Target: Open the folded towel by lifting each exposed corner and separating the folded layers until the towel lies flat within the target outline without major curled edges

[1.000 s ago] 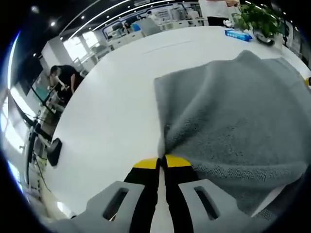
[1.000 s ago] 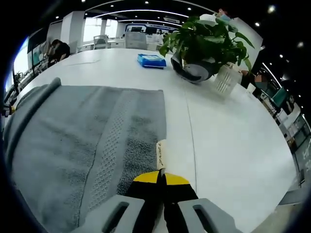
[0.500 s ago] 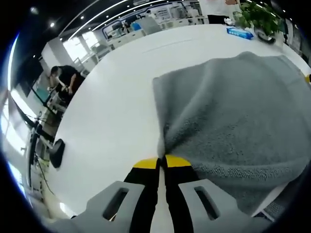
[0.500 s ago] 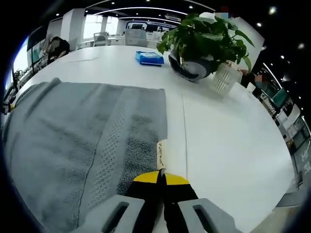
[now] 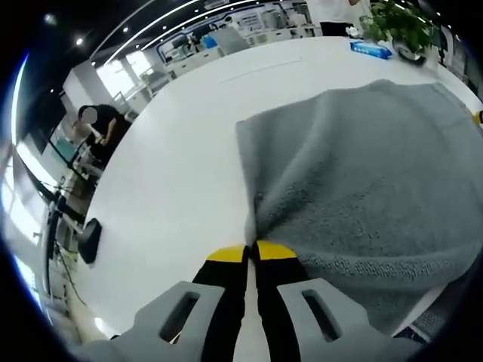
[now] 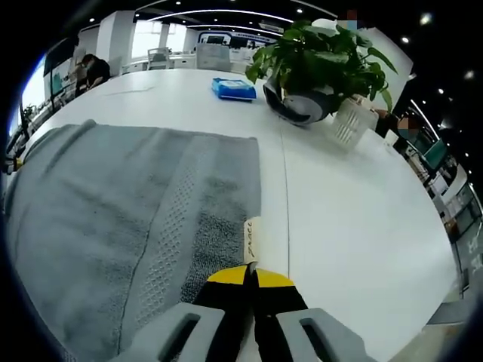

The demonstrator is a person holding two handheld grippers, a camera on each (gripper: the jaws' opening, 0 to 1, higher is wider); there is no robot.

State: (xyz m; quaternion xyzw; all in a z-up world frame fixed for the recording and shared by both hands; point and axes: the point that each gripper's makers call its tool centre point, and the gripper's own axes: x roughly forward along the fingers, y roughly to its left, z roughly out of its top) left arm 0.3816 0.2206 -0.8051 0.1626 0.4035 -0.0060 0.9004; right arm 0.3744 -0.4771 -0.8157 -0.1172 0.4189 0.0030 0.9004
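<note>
Our left gripper (image 5: 250, 253) has its yellow-tipped jaws pinched together on one corner of the grey terry towel (image 5: 362, 173), which spreads away across the white table (image 5: 173, 173). Our right gripper (image 6: 251, 275) is likewise clamped on another corner, beside the towel's small cream label (image 6: 250, 239). Beyond the cloth we see a blue packet (image 6: 234, 90) and a leafy green potted plant (image 6: 317, 64).

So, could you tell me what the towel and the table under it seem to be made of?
The towel looks like grey terry cloth, probably cotton: a matte, looped pile with a woven dotted band along it. The table has a smooth, plain white top with a faint sheen, likely laminate or painted board; the look alone leaves that open.
</note>
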